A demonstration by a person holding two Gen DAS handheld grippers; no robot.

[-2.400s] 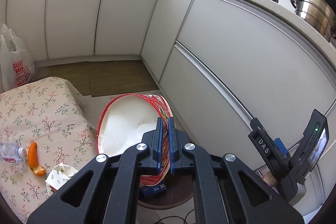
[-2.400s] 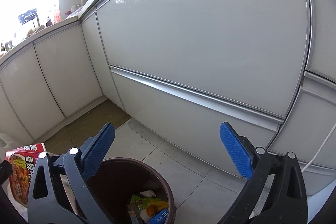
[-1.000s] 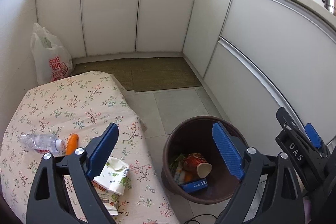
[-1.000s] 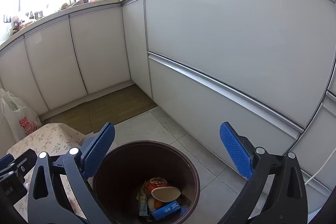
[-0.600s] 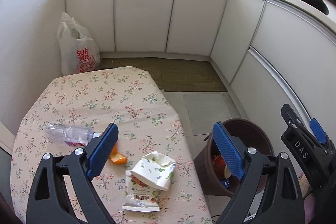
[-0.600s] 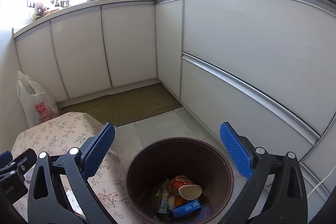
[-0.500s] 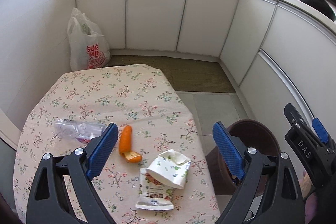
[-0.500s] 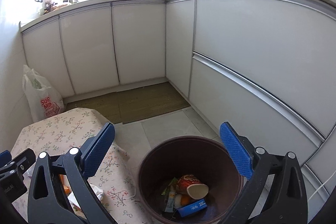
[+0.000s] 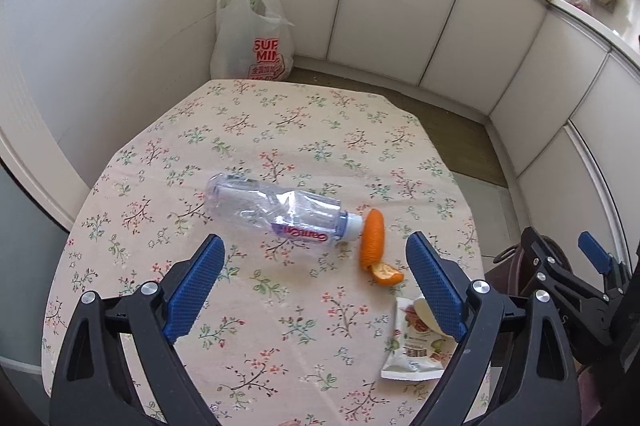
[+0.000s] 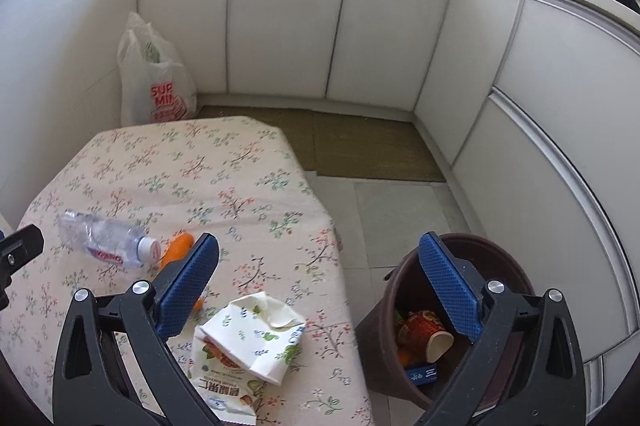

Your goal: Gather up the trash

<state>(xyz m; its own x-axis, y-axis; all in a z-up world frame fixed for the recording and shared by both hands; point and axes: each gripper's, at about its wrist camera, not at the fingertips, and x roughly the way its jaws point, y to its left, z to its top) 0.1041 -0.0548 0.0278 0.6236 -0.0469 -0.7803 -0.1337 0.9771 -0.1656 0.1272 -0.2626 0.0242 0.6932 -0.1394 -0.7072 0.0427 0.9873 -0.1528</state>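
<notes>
Hovering over a small table draped in a floral-print cloth point(image 9: 280, 130), left gripper point(image 9: 316, 280) spread wide and holding nothing, blue pads framing a crushed clear plastic bottle point(image 9: 276, 212) lying on its side with its white cap touching a curl of orange peel point(image 9: 372, 246). Lining up, by the look of it, for the next pickup, the bottle sitting squarely between the open fingers.

Hanging just beside it and likewise splayed and empty, right gripper point(image 10: 320, 288), straddling the table edge and a round dark-brown waste bin point(image 10: 384, 310) standing on the tiled floor close against the cloth, presumably parked there to keep each drop short. Already lying inside the bin: a red paper cup point(image 10: 426, 328) and a small blue carton point(image 10: 420, 374).

Still waiting near the table's bin-side corner: a crumpled white paper wrapper with a leaf print point(image 10: 256, 338) resting on top of a flattened white snack packet point(image 10: 218, 384).

Slumping in the far corner against white cabinet doors, a white plastic shopping bag with red lettering point(image 9: 256, 38), well apart from the work.

Remaining on the cloth, four pieces of trash; task judged partly done.
</notes>
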